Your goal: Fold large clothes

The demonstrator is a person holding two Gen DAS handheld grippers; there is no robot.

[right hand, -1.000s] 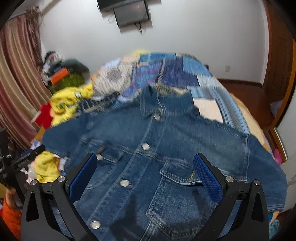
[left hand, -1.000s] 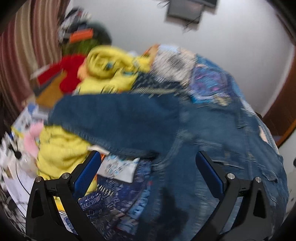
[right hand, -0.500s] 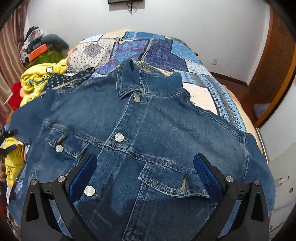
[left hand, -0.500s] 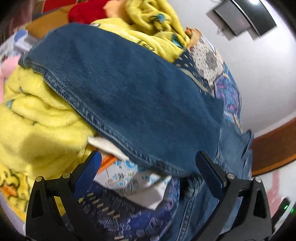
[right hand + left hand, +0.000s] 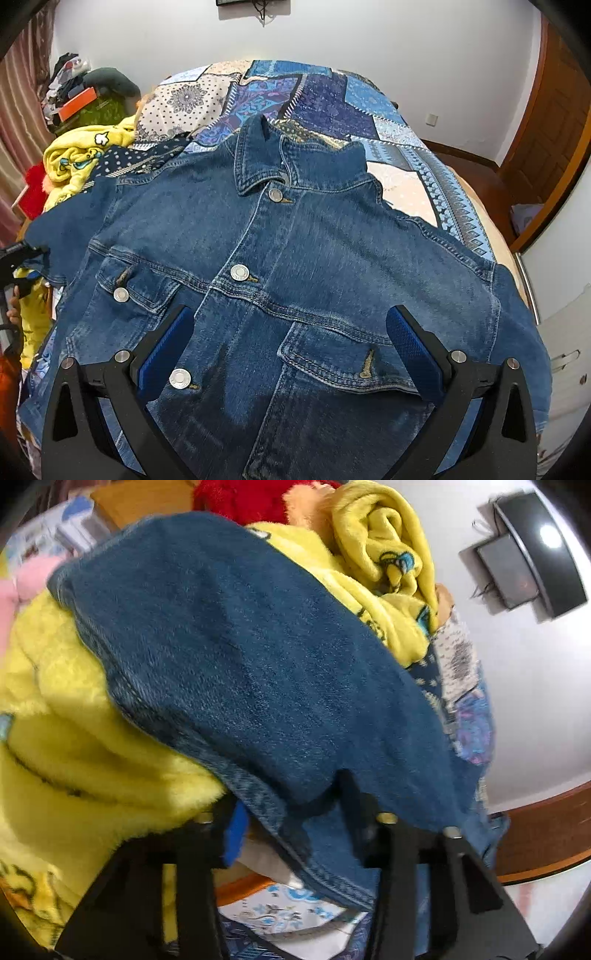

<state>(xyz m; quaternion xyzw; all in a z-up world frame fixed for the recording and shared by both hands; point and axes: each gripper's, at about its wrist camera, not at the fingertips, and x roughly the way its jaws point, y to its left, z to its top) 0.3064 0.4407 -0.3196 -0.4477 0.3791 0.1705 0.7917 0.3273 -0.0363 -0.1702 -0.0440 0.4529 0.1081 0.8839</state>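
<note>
While closing, left tongs (image 5: 291, 827) around denim jacket (image 5: 295, 258) sleeve edge.

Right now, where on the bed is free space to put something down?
The patchwork bedspread is bare beyond the denim jacket collar, up to the wall, and along the strip between the jacket's shoulder and the wooden door side. The other edge is crowded: yellow blanket, red plush, and the left gripper closing on the sleeve.

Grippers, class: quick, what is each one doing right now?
Left gripper: closing on the denim jacket sleeve edge.
Right gripper: open, holding nothing.
</note>
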